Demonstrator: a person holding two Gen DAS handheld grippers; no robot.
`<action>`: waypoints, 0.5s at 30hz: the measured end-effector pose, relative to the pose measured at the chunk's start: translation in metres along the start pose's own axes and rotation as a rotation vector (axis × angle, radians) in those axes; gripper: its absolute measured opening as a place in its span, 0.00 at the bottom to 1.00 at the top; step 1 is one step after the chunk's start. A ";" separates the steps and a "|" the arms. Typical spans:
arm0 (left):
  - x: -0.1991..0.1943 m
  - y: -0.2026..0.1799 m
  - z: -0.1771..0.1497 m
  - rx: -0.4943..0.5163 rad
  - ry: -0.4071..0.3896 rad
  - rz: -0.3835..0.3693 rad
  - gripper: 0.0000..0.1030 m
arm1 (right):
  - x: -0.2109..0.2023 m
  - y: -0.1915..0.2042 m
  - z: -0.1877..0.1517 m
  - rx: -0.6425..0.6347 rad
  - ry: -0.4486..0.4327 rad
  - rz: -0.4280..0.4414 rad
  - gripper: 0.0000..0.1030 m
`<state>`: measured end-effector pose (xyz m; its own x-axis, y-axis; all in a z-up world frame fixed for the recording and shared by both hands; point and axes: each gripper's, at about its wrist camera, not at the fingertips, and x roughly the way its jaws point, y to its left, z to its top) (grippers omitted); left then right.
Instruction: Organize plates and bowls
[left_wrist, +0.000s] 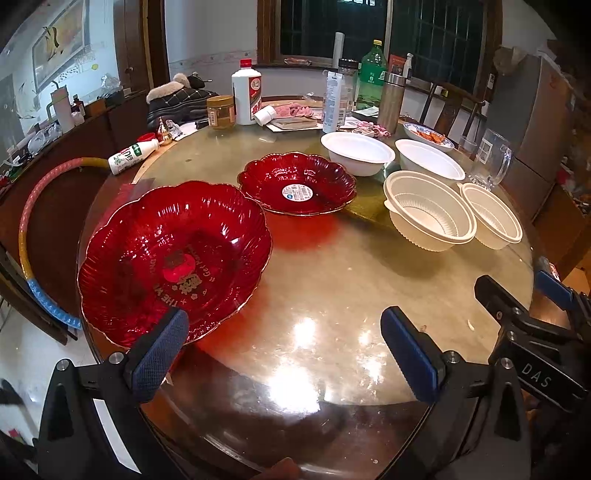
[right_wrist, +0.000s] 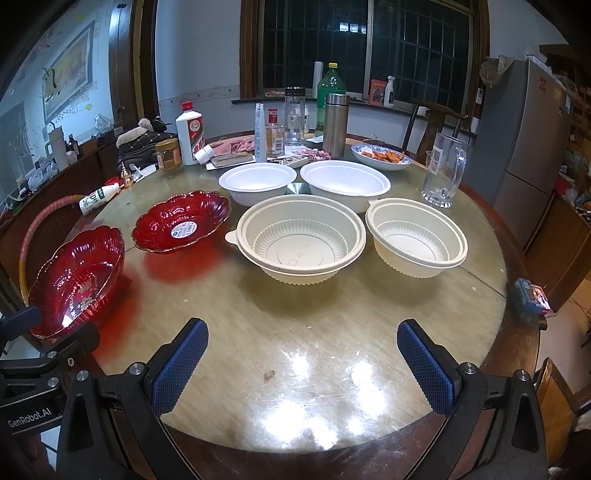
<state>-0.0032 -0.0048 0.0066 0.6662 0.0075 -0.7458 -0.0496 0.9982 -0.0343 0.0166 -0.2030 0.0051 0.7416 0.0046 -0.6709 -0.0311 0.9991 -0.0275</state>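
Both grippers, left gripper (left_wrist: 288, 350) and right gripper (right_wrist: 303, 365), hover spread wide and empty above the round table (right_wrist: 295, 332); the near red plate (left_wrist: 173, 258) seems tilted.

Warm indoor light, glare on table (right_wrist: 295, 406), fisheye-warped edges

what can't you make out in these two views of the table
- Near red plate: the left hand-held gripper finger covers its front rim in the left wrist view.
- Sticker on the far red plate: print too small in both views.
- Blue box at the table edge: label blurred, right wrist view.
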 end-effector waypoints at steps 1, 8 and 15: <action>0.000 0.000 0.000 -0.001 -0.001 0.001 1.00 | 0.000 0.001 0.000 0.000 0.000 0.001 1.00; -0.001 0.002 -0.001 -0.008 -0.003 -0.005 1.00 | -0.003 0.002 0.000 -0.002 -0.004 0.001 1.00; -0.004 0.000 -0.001 0.002 -0.009 -0.003 1.00 | -0.001 0.001 -0.001 0.001 -0.002 0.005 1.00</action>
<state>-0.0065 -0.0048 0.0093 0.6731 0.0046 -0.7395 -0.0456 0.9983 -0.0353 0.0147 -0.2018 0.0050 0.7429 0.0094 -0.6693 -0.0342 0.9991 -0.0240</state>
